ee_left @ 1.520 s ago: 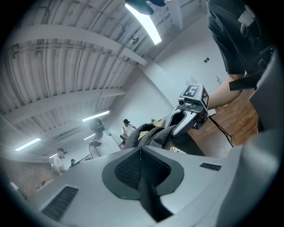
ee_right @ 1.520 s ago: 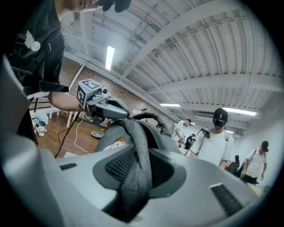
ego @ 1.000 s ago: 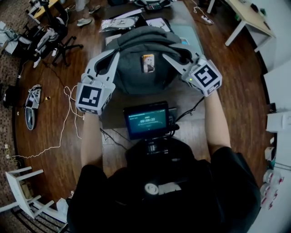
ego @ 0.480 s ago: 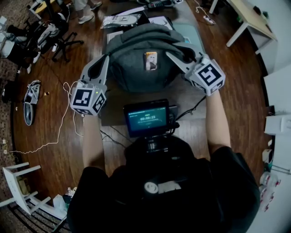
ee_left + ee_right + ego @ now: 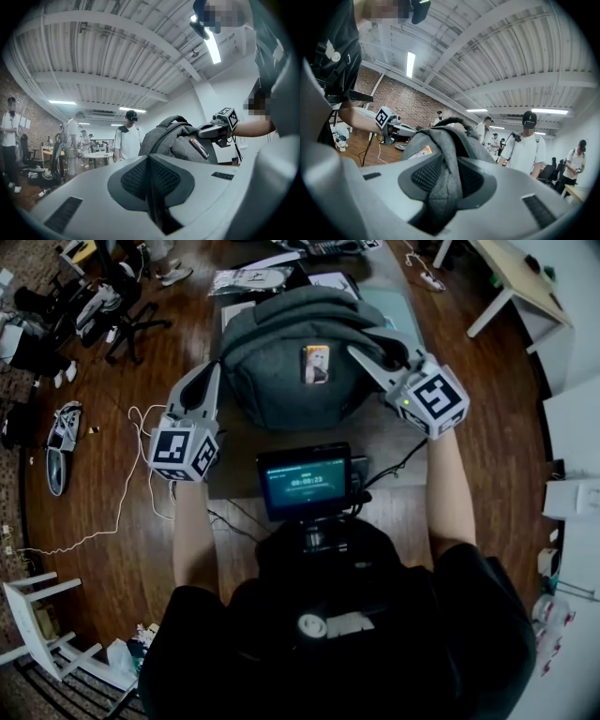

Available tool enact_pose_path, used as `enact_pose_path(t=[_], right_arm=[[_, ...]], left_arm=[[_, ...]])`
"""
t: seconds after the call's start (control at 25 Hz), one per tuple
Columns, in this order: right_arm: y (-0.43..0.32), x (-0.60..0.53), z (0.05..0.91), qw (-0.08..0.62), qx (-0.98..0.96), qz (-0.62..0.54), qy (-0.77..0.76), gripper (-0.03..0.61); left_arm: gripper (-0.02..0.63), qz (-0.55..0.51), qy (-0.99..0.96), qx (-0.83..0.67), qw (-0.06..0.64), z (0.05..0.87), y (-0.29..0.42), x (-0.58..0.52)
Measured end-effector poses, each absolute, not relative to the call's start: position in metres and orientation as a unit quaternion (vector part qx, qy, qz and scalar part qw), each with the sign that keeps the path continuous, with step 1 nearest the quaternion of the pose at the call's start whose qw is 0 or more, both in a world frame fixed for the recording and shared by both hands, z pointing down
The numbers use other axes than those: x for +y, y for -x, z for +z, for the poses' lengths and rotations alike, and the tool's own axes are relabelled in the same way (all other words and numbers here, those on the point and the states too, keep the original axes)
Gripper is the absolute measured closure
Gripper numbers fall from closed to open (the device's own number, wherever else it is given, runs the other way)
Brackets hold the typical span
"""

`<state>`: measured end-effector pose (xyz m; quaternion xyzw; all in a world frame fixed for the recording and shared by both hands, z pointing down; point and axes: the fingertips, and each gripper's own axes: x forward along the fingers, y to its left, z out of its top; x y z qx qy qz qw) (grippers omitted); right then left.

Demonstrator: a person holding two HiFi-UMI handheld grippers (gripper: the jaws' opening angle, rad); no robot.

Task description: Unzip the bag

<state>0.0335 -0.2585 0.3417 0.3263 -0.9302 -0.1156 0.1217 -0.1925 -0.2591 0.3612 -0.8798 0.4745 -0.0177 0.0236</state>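
Observation:
A grey backpack stands upright on the table, with an orange tag on its front. My right gripper reaches into the bag's right shoulder. In the right gripper view its pads are shut on a fold of the bag's grey fabric. My left gripper sits just off the bag's left flank with its jaws shut. In the left gripper view I see nothing between its jaws, and the bag rises beyond them. Whether its tips touch the bag is unclear.
A small screen sits below the bag near my chest. Papers lie behind the bag. Cables trail on the wooden floor at left, near office chairs. A white table stands at upper right. People stand in the background.
My left gripper has slid left and toward me, from the bag's upper left down to its left flank, rolling a little. The right gripper and the bag have stayed put.

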Motion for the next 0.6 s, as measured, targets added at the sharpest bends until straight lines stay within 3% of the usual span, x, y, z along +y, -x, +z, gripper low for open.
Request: enact_pose_path(t=[0.6], right_arm=[[-0.036,-0.252,0.339,0.121,-0.927,-0.12,-0.333,0.46]], left_arm=[[0.606,-0.004,0.876,0.481,0.011,0.385,0.201,-0.25]])
